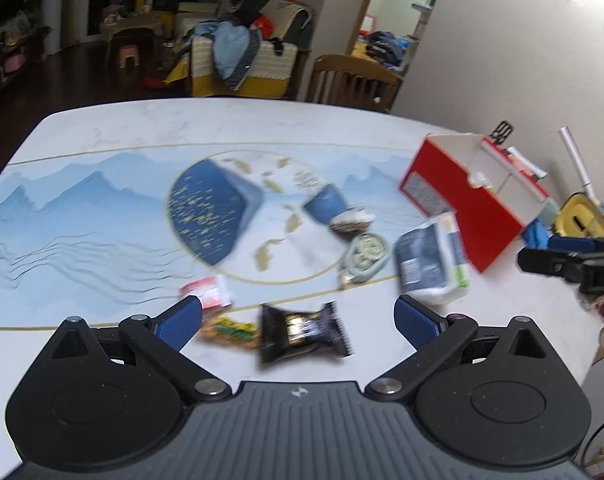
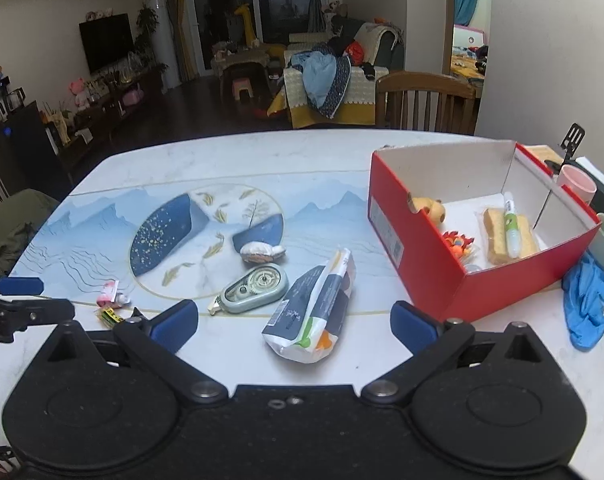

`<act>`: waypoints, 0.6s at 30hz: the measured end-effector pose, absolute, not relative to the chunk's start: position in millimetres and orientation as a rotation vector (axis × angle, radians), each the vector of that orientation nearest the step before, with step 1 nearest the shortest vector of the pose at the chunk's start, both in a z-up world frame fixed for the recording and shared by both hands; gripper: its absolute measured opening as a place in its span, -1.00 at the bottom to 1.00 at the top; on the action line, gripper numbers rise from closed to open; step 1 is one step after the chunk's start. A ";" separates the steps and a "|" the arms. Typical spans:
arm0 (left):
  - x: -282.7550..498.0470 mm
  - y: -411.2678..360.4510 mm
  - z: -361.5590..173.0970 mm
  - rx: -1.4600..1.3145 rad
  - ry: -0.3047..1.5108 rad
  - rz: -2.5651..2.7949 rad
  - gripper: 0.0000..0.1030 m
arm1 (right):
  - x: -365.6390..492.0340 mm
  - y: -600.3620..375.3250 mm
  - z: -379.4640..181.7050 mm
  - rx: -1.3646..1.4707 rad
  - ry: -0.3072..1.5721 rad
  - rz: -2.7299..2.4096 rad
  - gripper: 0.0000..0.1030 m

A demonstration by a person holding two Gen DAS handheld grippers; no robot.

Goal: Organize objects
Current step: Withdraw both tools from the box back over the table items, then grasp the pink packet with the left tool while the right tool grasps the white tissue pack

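My left gripper (image 1: pixel 297 320) is open and empty, with a black snack packet (image 1: pixel 302 332) lying on the table between its fingers. A yellow-green packet (image 1: pixel 229 330) and a pink packet (image 1: pixel 209 290) lie by its left finger. My right gripper (image 2: pixel 293 322) is open and empty, with a white-and-grey pouch (image 2: pixel 314 308) between its fingers. A correction tape dispenser (image 2: pixel 253 288) and a shell-like object (image 2: pixel 261 252) lie beyond. The red box (image 2: pixel 434 264) at the right holds a pen, a sponge-like bar and small toys.
The white table (image 2: pixel 221 160) has a blue printed mat. Blue gloves (image 2: pixel 590 304), a pink cup (image 2: pixel 578 184) and other cups sit right of the box. A wooden chair (image 2: pixel 426 100) stands at the far edge. The left gripper shows at the left in the right wrist view (image 2: pixel 17 312).
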State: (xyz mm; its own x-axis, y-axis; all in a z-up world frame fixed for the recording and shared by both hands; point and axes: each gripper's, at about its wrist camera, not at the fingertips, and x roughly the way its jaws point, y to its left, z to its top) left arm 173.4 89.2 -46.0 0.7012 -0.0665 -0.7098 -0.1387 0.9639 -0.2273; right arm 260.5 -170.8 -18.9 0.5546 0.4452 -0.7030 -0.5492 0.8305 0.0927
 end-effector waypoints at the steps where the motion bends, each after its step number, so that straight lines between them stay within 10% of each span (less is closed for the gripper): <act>1: 172.6 92.1 -49.6 -0.266 0.802 0.052 0.99 | 262.1 -169.3 -22.0 -0.144 0.795 0.586 0.99; 18: 207.8 127.9 -107.7 -0.149 0.895 0.186 0.99 | 300.6 -147.2 -70.2 -0.163 0.895 0.506 0.99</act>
State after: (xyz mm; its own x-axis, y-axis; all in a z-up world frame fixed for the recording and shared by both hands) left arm 207.8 127.9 -107.7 0.6111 0.0979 -0.7855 -0.2223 0.9736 -0.0516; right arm 300.6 -147.2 -70.2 0.5175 0.3530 -0.7795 -0.4865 0.8708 0.0714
